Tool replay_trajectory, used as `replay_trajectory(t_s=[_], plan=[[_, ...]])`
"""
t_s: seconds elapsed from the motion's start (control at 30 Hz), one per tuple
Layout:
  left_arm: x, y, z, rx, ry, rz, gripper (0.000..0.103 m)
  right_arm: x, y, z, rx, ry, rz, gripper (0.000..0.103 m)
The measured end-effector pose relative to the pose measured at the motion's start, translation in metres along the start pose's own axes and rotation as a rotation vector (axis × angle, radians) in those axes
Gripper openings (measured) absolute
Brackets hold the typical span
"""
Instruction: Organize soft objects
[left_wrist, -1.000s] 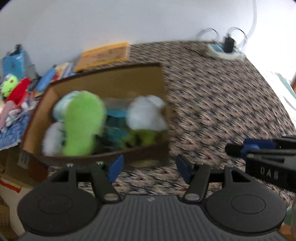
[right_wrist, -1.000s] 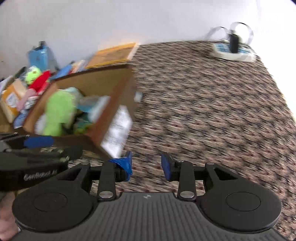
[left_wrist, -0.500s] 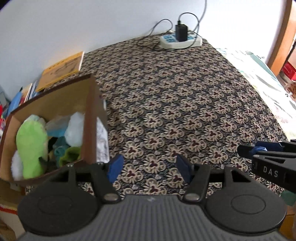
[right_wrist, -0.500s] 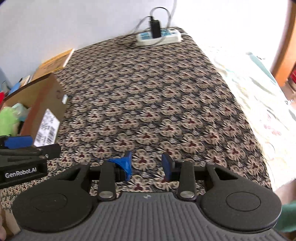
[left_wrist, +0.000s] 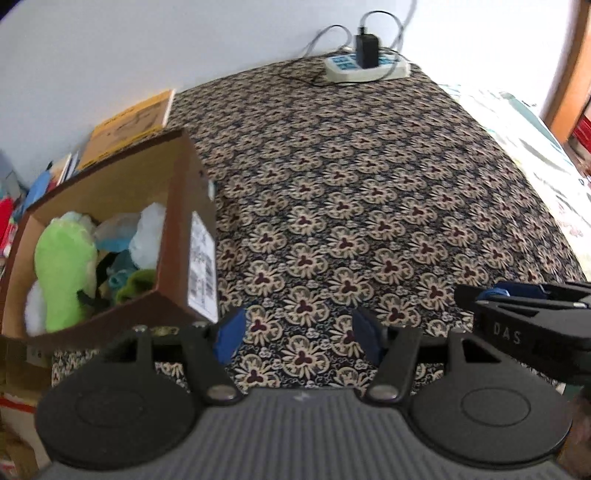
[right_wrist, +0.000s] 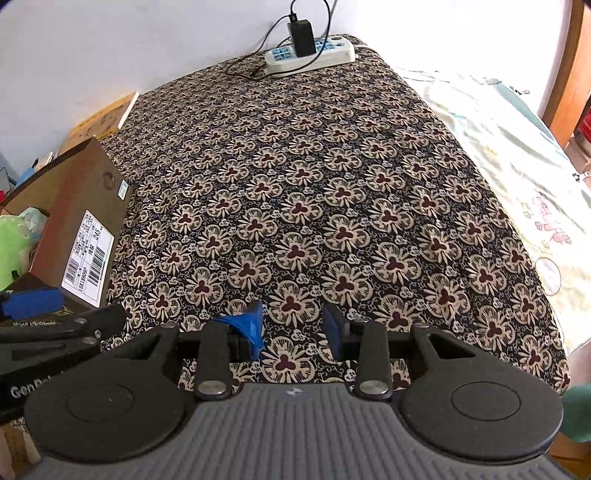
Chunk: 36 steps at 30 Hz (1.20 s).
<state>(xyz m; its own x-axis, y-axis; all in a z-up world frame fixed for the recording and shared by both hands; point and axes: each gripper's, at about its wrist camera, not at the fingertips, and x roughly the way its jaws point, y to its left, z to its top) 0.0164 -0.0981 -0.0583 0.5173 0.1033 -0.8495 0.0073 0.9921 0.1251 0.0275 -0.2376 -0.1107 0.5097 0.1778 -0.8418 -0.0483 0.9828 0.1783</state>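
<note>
Both grippers hang over the patterned cloth with nothing between their blue pads. We see the left gripper (left_wrist: 297, 334) spread wide above the flower print, and the right gripper (right_wrist: 293, 326) parted more narrowly, also empty; blue tape on its left pad (right_wrist: 247, 325) is ragged and peeling.

Each camera catches the other tool from the side. In the left wrist view the right gripper's black body at the right edge carries the letters "DAS". In the right wrist view the left gripper's body at the left edge reads "GenRo", the rest cut off, with a smaller line above it that we cannot read.

Just left of both tools stands the cardboard box (left_wrist: 177, 206), open at the top. Only the left wrist view looks down into it: a bright green plush toy (left_wrist: 62, 266) lies along the left side, with a white fluffy toy (left_wrist: 147, 236), pale blue and teal pieces, and a darker green one packed beside it. The right wrist view shows only a sliver of that green plush (right_wrist: 13, 251), but it gives the box's outer side clearly, with a white barcode label (right_wrist: 86, 258); we make out "15X18609" there, and the rest is too small.

Farther off, a white power strip (right_wrist: 310, 55) with a black charger (right_wrist: 301, 33) plugged in lies at the far edge of the cloth (right_wrist: 332, 184) against the wall. A yellow book (left_wrist: 129, 122) lies behind the box; its cover writing is blurred. To the right, a pale printed sheet (right_wrist: 517, 177) adjoins the cloth.
</note>
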Motion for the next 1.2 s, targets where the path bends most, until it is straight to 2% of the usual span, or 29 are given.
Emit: replay_trajectory(t_s=[0.3,0.47,0.6,0.77,1.0,1.2], plan=[[0.006,0.011,-0.004,-0.023,0.040,0.055,0.064,0.011,0.014,-0.003,-0.024,0.031,0.041,0.019],[0.013,0.017,-0.011,-0.045,0.073,0.066,0.064,0.017,0.019,-0.007,-0.026,0.049,0.056,0.019],[0.013,0.023,-0.018,-0.061,0.064,0.080,0.064,0.020,0.026,-0.013,-0.044,0.058,0.060,0.019],[0.013,0.046,-0.029,-0.109,0.078,0.075,0.064,0.027,0.045,-0.018,-0.075,0.090,0.075,0.019],[-0.009,0.099,-0.033,-0.167,-0.009,0.076,0.064,0.015,0.091,-0.017,-0.117,0.072,0.090,0.020],[-0.033,0.153,-0.032,-0.205,-0.113,0.130,0.065,-0.003,0.131,-0.011,-0.147,0.030,0.101,0.020]])
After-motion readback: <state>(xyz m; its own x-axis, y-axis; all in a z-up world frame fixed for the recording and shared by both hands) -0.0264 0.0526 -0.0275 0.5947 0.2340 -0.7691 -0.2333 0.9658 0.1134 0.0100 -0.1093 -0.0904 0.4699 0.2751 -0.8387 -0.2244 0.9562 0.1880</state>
